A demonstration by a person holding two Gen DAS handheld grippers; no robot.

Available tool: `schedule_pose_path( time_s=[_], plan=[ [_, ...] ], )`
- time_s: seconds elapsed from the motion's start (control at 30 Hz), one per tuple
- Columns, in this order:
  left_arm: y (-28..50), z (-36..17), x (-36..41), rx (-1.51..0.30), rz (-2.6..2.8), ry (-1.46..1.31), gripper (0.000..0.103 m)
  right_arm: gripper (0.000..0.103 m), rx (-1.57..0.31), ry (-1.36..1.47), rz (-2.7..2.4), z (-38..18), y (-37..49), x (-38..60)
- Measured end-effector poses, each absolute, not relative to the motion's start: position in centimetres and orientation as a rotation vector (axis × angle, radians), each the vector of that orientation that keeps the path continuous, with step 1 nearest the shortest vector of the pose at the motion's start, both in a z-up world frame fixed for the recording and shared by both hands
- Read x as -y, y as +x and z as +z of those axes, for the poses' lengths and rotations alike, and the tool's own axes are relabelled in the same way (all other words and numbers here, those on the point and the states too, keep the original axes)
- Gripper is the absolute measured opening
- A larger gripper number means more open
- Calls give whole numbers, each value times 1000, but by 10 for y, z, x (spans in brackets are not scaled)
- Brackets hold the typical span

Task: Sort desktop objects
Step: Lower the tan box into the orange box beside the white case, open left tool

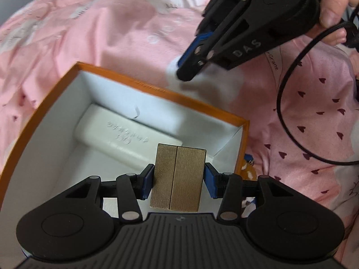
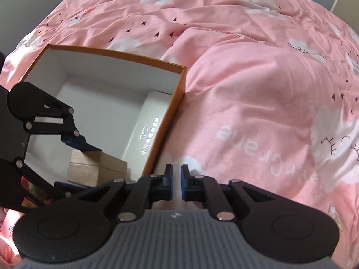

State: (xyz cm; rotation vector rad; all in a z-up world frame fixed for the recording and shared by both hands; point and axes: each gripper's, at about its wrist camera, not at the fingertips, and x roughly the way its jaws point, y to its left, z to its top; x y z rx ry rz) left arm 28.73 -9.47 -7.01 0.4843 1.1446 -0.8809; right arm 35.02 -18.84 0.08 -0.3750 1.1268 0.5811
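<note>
Beneath everything you have the pink bedcover point(image 2: 258, 89), rumpled and printed with white clouds, small dark hearts and pale lettering; it fills most of both views.

On it sits the orange box point(image 1: 44, 103), open at the top, with white walls and a white floor inside. From your right wrist camera the box point(image 2: 177, 94) lies to the left of your right gripper, its near right wall just beside the fingers.

Inside the box, a long white case point(image 1: 125, 132) with faint raised lettering lies flat along the far wall as your left camera sees it. In the right wrist view the same case point(image 2: 148, 121) lies against the box's right wall.

Your left gripper point(image 1: 177, 179) is clamped on the brown cardboard block point(image 1: 178, 179), 1 blue pad pressing on each side of it. A seam divides the block into 2 halves. You are holding it over the inside of the box, near the case; whether it touches the floor, the pictures do not settle. The right wrist view shows that block point(image 2: 96, 168) low inside the box with the left gripper point(image 2: 89, 154) on it.

Your right gripper point(image 2: 176, 179) carries nothing: its blue pads stand slightly apart with only bedcover showing through the narrow gap. Seen from the left camera, it point(image 1: 190, 67) points down at the bedcover just beyond the box's far rim, and your hand point(image 1: 336, 6) grips its handle, a black cable point(image 1: 285, 116) looping down beside it.
</note>
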Motion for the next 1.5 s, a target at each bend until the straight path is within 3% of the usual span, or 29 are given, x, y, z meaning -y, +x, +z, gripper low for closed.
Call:
schedule_pose_path(
  time_s=[0.4,1.0,1.23,1.5],
  plan=[
    [311,-88,129,-1225,-1117,558,53,9,-1151,-291,603,-13,364,203],
    [301,-96,97,-1290,-972,350,58,10,-1154,-269,594,-25,353,211],
    [289,-93,86,-1359,-826,307,44,10,-1162,-369,604,-30,343,201],
    [285,-110,88,-1377,-786,230,35,10,-1179,-424,620,-38,334,193]
  ],
)
